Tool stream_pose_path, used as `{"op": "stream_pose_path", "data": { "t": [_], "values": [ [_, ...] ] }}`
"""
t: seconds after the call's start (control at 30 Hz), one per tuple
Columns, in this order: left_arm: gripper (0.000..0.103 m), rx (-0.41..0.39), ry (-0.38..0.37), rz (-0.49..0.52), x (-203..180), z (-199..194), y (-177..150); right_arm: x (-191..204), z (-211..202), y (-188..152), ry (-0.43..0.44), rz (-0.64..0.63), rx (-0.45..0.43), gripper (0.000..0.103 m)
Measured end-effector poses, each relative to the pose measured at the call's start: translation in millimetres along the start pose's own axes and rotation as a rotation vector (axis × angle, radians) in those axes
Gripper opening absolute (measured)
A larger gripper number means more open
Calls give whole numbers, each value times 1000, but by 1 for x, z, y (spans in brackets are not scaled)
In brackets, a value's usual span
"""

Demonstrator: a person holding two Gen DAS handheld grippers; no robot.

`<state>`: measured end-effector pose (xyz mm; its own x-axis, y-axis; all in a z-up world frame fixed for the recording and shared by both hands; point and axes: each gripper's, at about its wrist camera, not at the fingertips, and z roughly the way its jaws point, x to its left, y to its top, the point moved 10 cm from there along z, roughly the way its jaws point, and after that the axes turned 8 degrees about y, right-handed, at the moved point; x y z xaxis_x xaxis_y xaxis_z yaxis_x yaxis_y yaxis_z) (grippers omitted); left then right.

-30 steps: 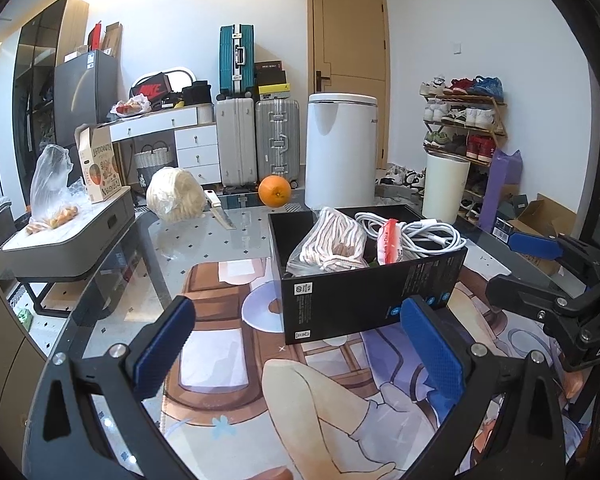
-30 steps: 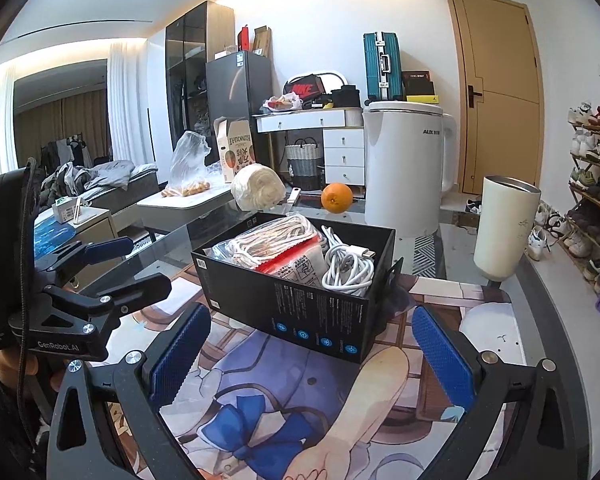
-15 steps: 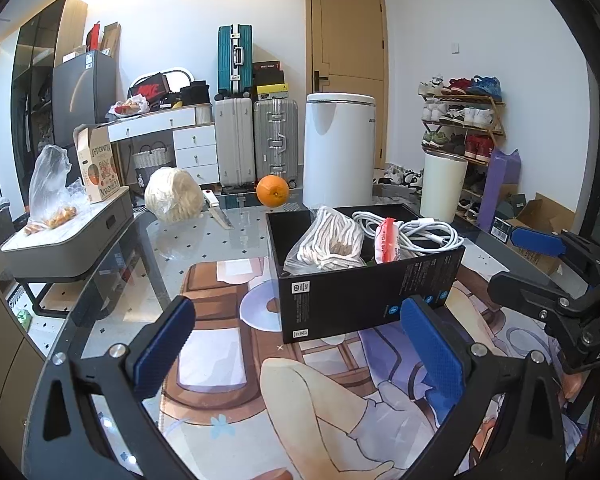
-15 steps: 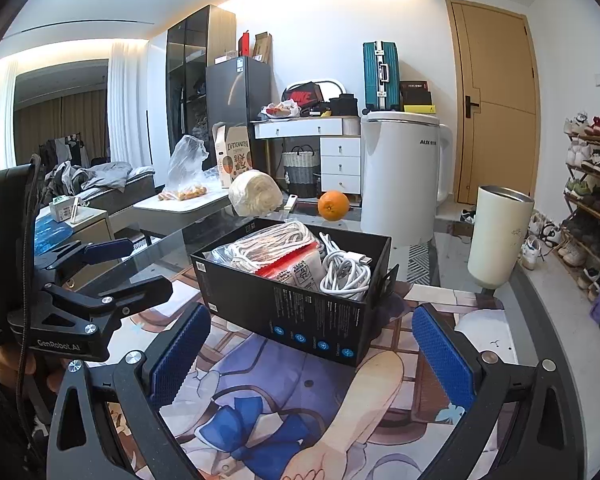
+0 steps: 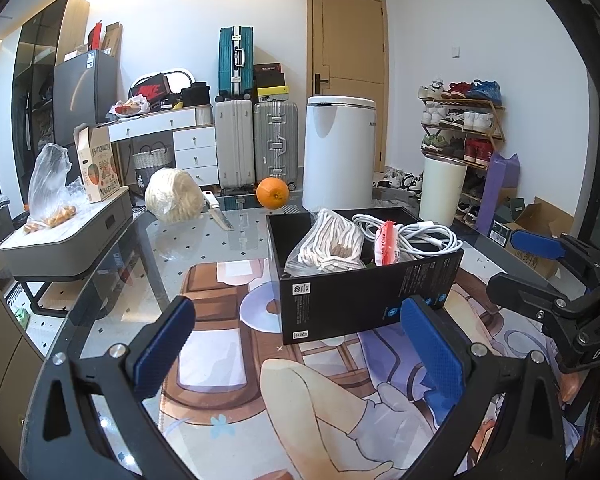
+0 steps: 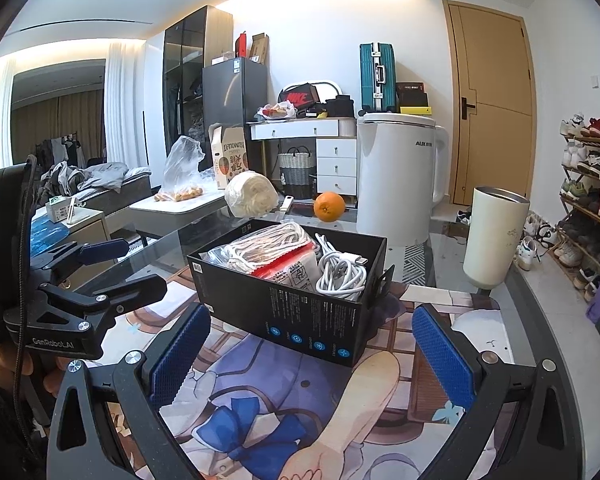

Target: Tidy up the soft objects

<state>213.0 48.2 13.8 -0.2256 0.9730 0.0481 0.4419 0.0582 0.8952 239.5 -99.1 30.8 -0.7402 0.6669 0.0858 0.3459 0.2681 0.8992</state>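
Box (image 5: 364, 292), black, open-topped, sits frame centre on the printed mat (image 5: 228, 360) in both views. Inside: bagged rope (image 5: 332, 246) left, red-white packet (image 5: 385, 242) middle, white cable (image 5: 416, 234) right. Left gripper (image 5: 300, 340): jaws wide apart, empty, just short of the box. Right gripper (image 6: 312, 344): same, wide apart, empty. Orange (image 5: 272, 193) behind the box, upper centre.

Both wrist views low, facing black box (image 5: 364, 280) (image 6: 300, 292) from opposite corners.
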Motion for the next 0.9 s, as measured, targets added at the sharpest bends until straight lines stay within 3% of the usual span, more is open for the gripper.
{"op": "stream_pose_path", "data": {
  "t": [0.9],
  "values": [
    [103,4,-7,-20,2,0,1,0,0,0,0,1,2,102]
  ]
}}
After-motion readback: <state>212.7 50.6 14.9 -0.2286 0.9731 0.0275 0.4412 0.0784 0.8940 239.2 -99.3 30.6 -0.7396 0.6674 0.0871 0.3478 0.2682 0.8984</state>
